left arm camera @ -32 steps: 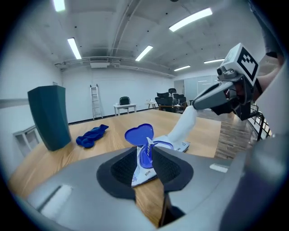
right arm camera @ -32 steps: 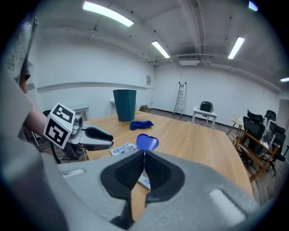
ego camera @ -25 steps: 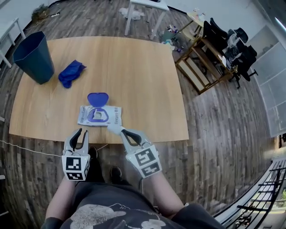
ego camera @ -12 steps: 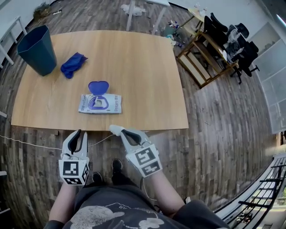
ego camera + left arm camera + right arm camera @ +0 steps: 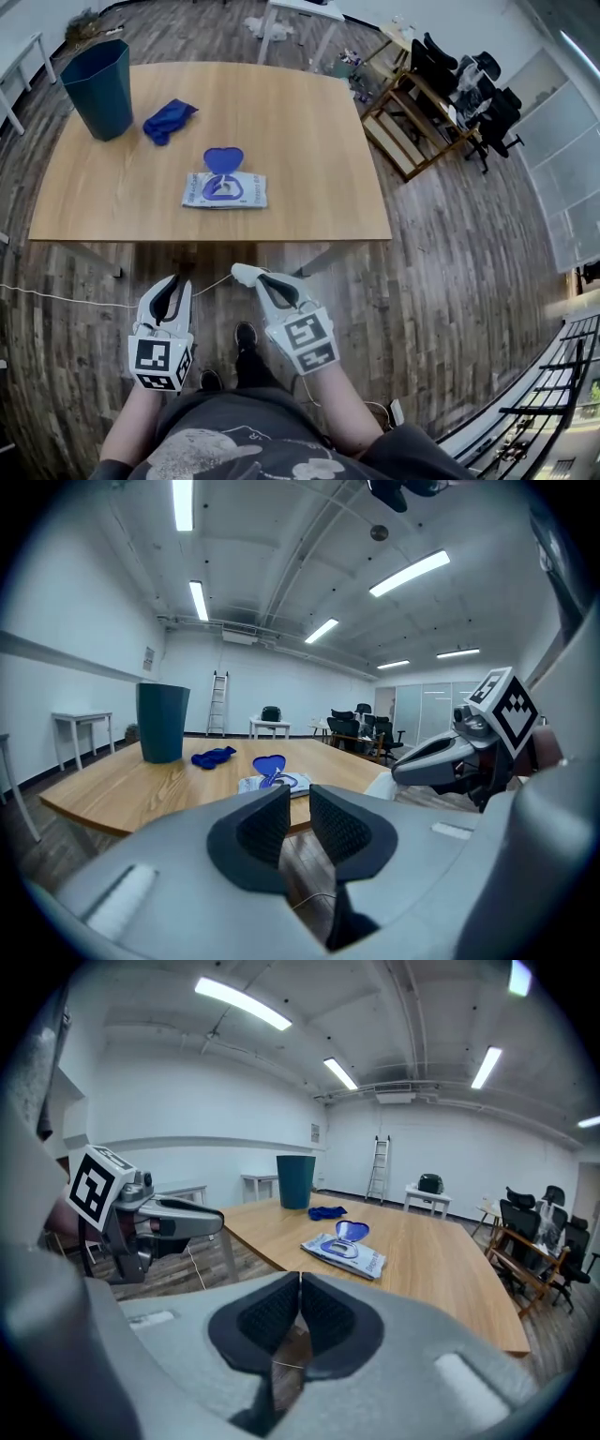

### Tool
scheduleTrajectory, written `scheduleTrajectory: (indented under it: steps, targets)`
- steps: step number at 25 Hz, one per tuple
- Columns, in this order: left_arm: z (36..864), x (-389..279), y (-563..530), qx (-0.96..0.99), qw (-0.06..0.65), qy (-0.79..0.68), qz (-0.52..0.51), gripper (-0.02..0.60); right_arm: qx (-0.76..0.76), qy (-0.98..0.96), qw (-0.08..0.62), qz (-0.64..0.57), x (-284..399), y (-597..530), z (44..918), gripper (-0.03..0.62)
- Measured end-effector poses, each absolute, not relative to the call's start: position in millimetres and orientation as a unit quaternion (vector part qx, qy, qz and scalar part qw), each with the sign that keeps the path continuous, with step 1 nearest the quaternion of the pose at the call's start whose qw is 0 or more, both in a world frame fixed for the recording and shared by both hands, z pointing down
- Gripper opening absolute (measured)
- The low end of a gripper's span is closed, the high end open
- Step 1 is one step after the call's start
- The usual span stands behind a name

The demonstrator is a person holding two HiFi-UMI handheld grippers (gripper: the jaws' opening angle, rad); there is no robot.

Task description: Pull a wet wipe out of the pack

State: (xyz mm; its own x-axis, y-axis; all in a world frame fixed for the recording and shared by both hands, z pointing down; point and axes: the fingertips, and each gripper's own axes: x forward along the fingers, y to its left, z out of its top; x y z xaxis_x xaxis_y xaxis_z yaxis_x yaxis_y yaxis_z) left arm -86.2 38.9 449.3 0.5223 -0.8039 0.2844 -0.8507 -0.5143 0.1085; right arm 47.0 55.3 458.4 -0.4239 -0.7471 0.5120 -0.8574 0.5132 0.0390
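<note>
Two grippers over the floor (image 5: 450, 281), short of the table (image 5: 309, 141): left gripper (image 5: 173, 283) narrowly parted on nothing, jaws just closing; right gripper (image 5: 246, 274) pressed together, pale tip not tellable as casing or wipe. Wet wipe pack (image 5: 225, 190) well apart on the tabletop, lid (image 5: 223, 158) up, contents unclear.

teal bin (image 5: 101, 77), blue cloth (image 5: 169, 120), white wipes pack (image 5: 246, 191) with blue lid (image 5: 223, 158), light wood table (image 5: 300, 131).
</note>
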Motion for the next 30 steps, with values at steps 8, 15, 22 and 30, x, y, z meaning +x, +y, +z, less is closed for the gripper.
scheduleTrajectory:
  steps: [8, 15, 22, 30]
  targets:
    - [435.9, -133.5, 100.3, 0.864, 0.115, -0.485, 0.072, 0.018, 0.516, -0.816, 0.23, 0.127, 28.9, 131.5, 459.8, 0.002]
    - [449.0, -136.8, 136.0, 0.889, 0.131, -0.432, 0.082, 0.018, 0.552, -0.792, 0.221, 0.137, 25.5, 179.0, 460.5, 0.002]
    - [446.4, -121.1, 149.5, 0.907, 0.138, -0.391, 0.077, 0.018, 0.572, -0.777, 0.226, 0.132, 32.5, 194.5, 450.8, 0.002]
    - [444.3, -113.7, 164.7, 0.902, 0.137, -0.402, 0.076, 0.018, 0.56, -0.796, 0.205, 0.105, 33.2, 196.9, 434.7, 0.002]
